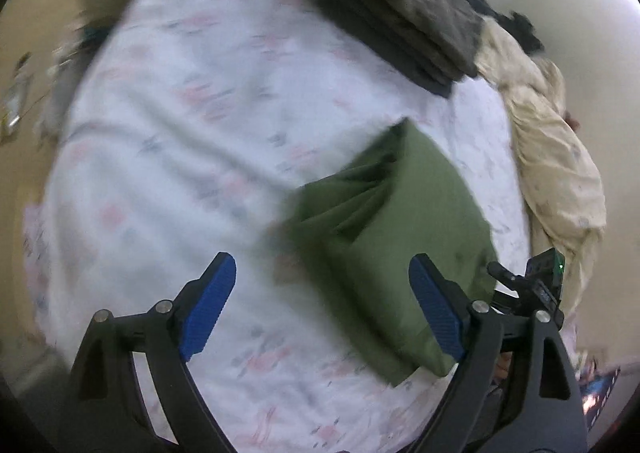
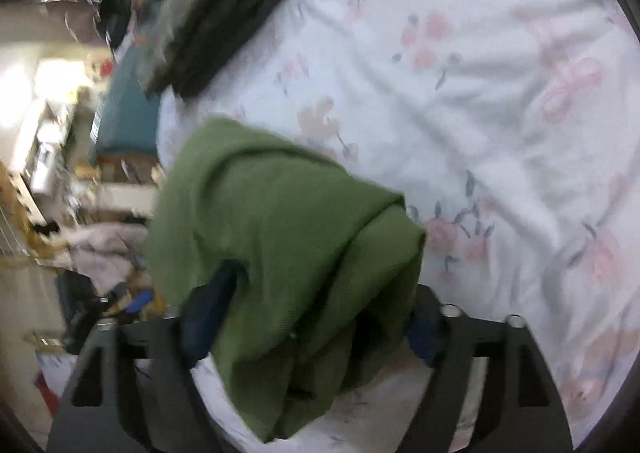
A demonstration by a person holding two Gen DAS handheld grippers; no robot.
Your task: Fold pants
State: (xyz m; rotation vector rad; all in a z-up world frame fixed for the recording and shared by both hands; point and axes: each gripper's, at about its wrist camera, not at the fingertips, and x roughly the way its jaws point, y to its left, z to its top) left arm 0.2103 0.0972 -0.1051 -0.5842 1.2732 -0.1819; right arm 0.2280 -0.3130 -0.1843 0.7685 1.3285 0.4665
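Pants (image 2: 280, 221) lie folded between the spread right gripper (image 2: 316, 309) fingers, ungripped; left gripper (image 1: 322, 281) open. Carry them gently toward the dark stack (image 1: 400, 9).

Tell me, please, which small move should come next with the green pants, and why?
Probably carry the green pants toward the dark folded stack and set them down there. The pants already look folded into a compact bundle that sits between the fingers of the right gripper, the left gripper is open and empty, and the stack lies further along the floral sheet.
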